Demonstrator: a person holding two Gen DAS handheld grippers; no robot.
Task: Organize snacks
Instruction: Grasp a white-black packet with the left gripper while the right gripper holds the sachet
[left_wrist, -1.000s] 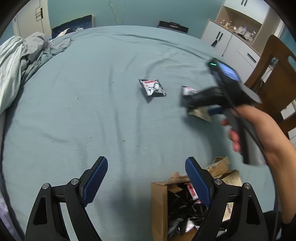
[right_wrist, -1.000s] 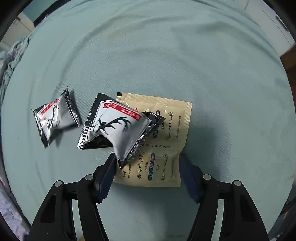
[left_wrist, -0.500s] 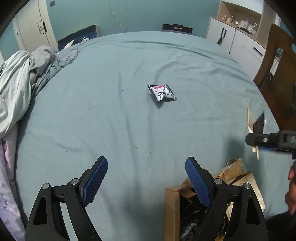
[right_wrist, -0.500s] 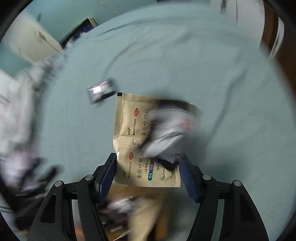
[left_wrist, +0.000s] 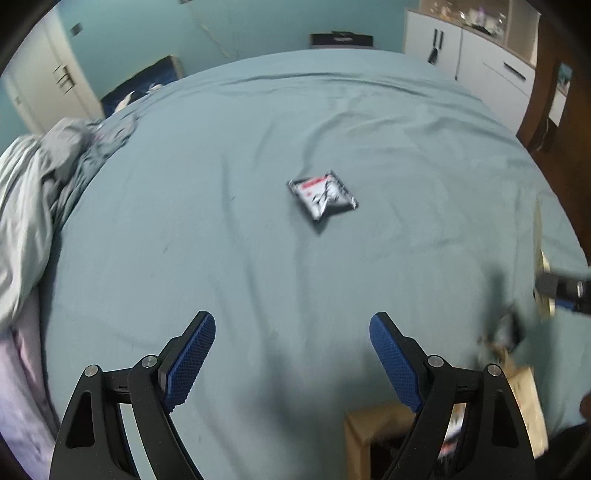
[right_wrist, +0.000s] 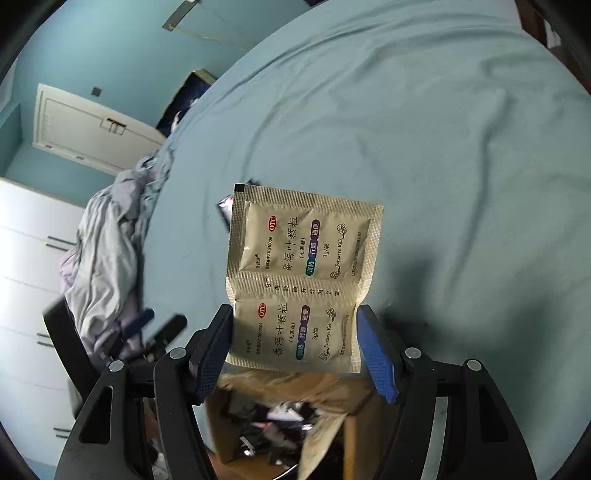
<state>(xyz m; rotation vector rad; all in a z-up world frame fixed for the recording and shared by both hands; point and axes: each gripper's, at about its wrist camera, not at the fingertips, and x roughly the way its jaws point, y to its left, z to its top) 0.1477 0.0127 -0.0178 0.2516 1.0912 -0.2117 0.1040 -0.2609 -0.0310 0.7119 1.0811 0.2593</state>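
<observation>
The right tool (right_wrist: 295, 339) tilts downward above the open cardboard box (right_wrist: 258, 424), clamped on a tan twin sachet (right_wrist: 303, 273). The left tool (left_wrist: 291, 354), fingers apart and empty, angles down over the bed (left_wrist: 221, 221), where a black-and-white snack packet (left_wrist: 322, 199) lies.

we see teal walls (left_wrist: 258, 29), a white door (right_wrist: 92, 129), white cabinets (left_wrist: 480, 66), a wide bed in a blue-green sheet (left_wrist: 258, 147) and rumpled grey bedding (right_wrist: 107, 236) at its edge
</observation>
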